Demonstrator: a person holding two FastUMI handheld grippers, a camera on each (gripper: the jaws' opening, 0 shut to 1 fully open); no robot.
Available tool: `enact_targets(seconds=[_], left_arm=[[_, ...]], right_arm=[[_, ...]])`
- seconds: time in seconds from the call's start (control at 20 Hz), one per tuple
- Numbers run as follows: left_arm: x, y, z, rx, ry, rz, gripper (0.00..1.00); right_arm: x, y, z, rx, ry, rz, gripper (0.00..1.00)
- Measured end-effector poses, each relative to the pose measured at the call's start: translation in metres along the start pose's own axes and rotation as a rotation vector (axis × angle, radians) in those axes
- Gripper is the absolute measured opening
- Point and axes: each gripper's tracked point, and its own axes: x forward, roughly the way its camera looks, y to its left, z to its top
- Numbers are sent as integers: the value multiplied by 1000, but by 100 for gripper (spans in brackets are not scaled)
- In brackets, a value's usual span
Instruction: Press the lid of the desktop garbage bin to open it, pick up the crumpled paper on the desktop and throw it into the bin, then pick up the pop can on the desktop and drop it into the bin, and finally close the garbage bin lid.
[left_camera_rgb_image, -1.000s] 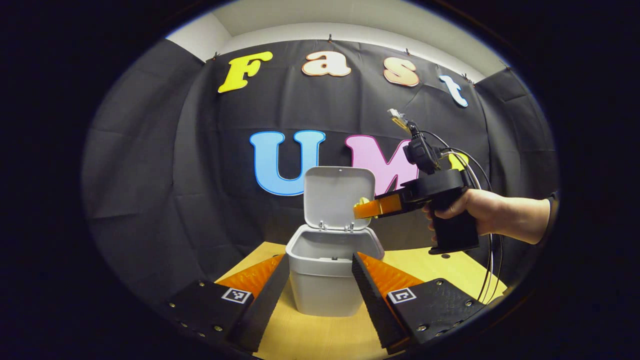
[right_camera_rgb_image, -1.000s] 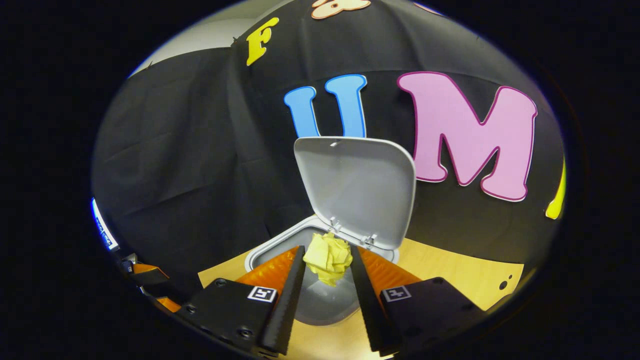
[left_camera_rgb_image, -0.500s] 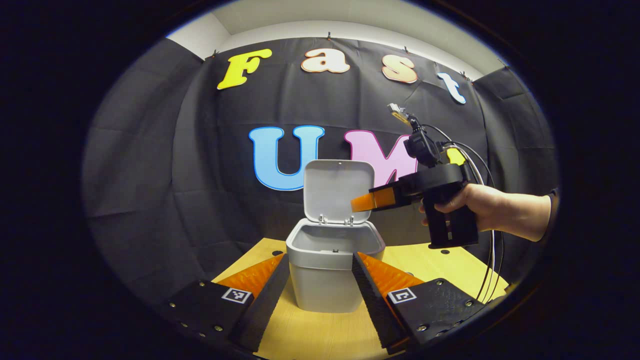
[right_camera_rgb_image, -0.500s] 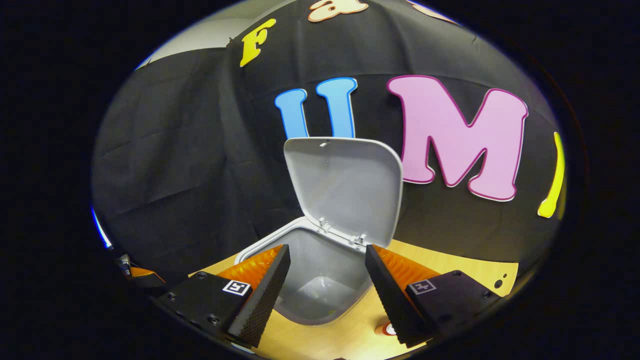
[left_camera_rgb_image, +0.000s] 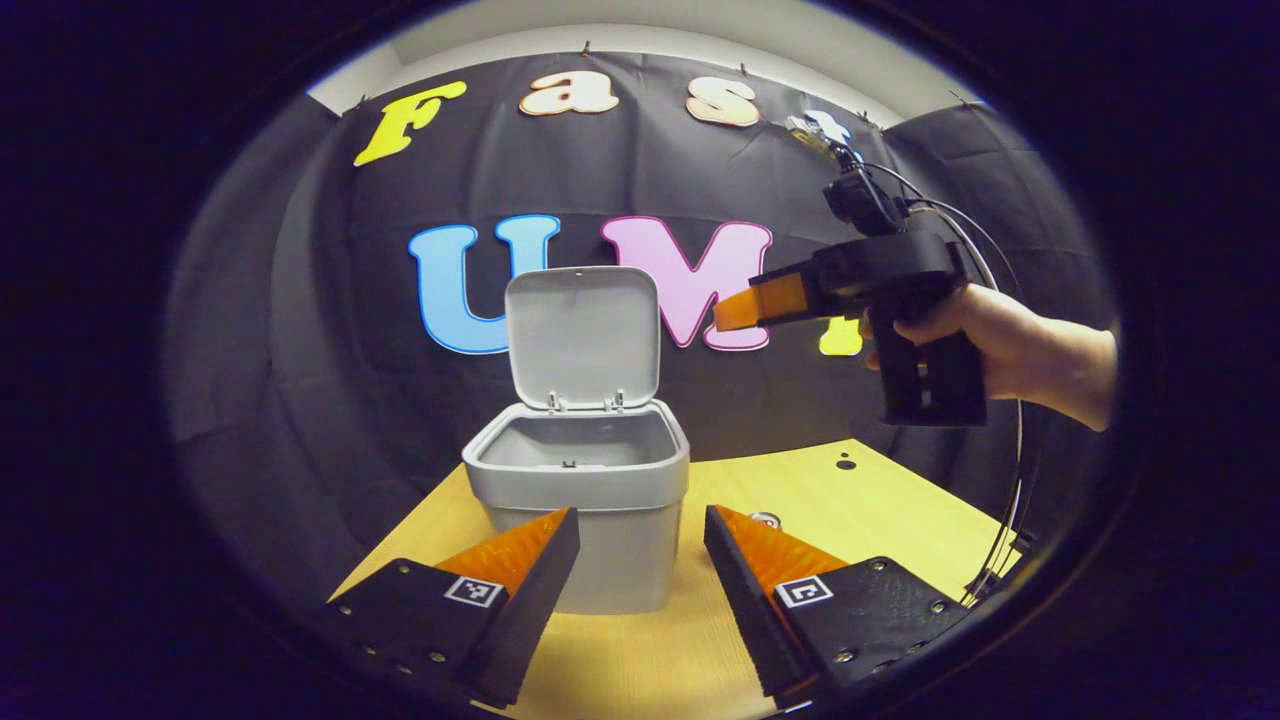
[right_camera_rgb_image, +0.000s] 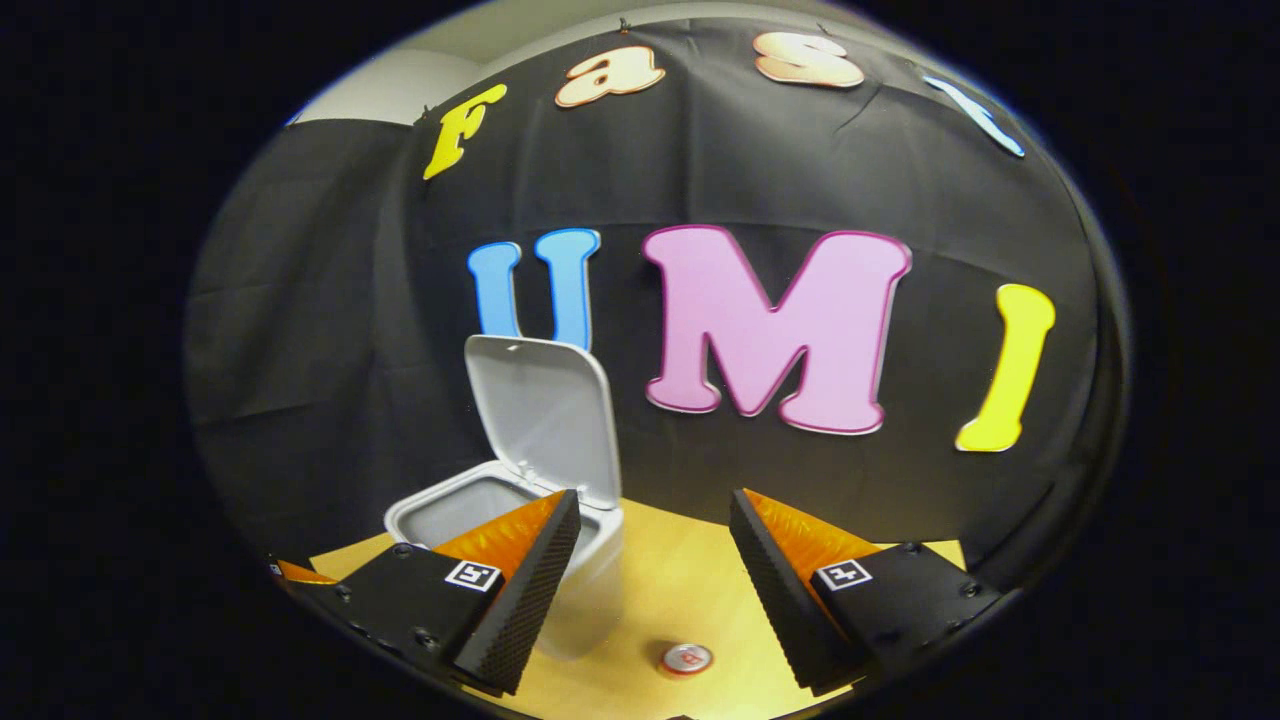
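Two grippers are in play above a wooden table (left_camera_rgb_image: 900, 500). Seen from the left gripper view, the left gripper (left_camera_rgb_image: 640, 545) sits low over the table with its fingers spread wide and nothing between them; the grey bin (left_camera_rgb_image: 578, 500) stands just beyond its tips, a little to the left of the gap. The bin's lid (left_camera_rgb_image: 582, 335) stands upright, hinged at the back rim, so the bin is open. Up and to the right of the bin, a hand (left_camera_rgb_image: 1000, 345) holds the right gripper (left_camera_rgb_image: 735, 312) in the air, well above the table, its tips pointing toward the lid's upper right edge without touching it. From the right gripper view, the right gripper (right_camera_rgb_image: 655, 560) also stands wide apart and empty. Below it the pop can (right_camera_rgb_image: 686, 658) stands on the table, top facing up, near the bin's right side. The crumpled paper cannot be made out.
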Motion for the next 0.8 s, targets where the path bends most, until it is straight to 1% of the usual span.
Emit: enact_targets(seconds=[0.1,0.25,0.4,0.45,0.55,0.7,0.8], left_arm=[[15,-19,-9,0,2,-39,84],[44,-48,-28,-26,13,-93,84],[74,-66,-48,-22,19,-108,84],[90,-71,-58,-23,18,-107,84],[109,-83,-78,-20,41,-118,98],[136,-98,-108,1,62,-132,98],[151,-109,-125,-15,84,-152,98]], right_arm=[[-13,-23,-11,12,-8,-51,98],[-38,-61,-32,32,-22,-148,98],[-64,-94,-59,-1,-18,-230,98],[-70,-101,-69,-10,-11,-247,98],[-83,-111,-89,-19,0,-272,98],[-97,-124,-119,-21,20,-306,99],[-102,-130,-141,-30,54,-317,99]])
